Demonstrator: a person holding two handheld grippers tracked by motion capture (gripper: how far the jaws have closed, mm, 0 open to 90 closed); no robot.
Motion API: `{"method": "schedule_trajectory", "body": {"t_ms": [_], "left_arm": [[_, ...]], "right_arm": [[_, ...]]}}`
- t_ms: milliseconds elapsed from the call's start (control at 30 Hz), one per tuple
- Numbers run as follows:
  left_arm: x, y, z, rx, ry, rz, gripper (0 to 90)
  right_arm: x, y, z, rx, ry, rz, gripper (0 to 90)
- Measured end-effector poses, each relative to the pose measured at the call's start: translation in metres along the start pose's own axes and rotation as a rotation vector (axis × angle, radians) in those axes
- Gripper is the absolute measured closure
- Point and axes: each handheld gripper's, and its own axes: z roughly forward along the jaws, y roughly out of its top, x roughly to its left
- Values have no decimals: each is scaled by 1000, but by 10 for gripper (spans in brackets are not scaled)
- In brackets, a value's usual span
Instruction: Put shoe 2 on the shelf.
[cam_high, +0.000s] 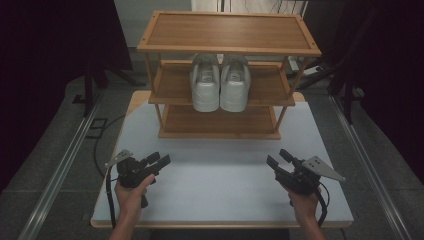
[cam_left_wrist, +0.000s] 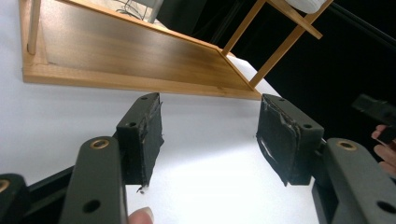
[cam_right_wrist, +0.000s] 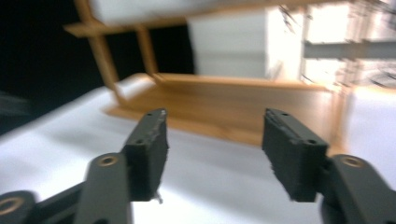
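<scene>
We hold both the left gripper (cam_high: 159, 162) and right gripper (cam_high: 278, 159) spread and empty near the bench's (cam_high: 220, 170) front edge; we should approach the shoes (cam_high: 220, 82) on the rack's (cam_high: 227, 32) middle shelf squarely.

high: overhead, forward-down | gripper views: low, close, facing wooden rack (cam_high: 227, 75) bottom shelf

shoes (cam_high: 220, 82) crowd middle shelf; bottom shelf (cam_high: 218, 121) open
</scene>
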Motion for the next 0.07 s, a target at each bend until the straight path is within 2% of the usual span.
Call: {"method": "schedule_trajectory", "body": {"t_ms": [67], "left_arm": [[0, 0, -1, -1, 1, 0, 394]], "right_arm": [[-8, -6, 5, 63, -52, -3, 344]]}}
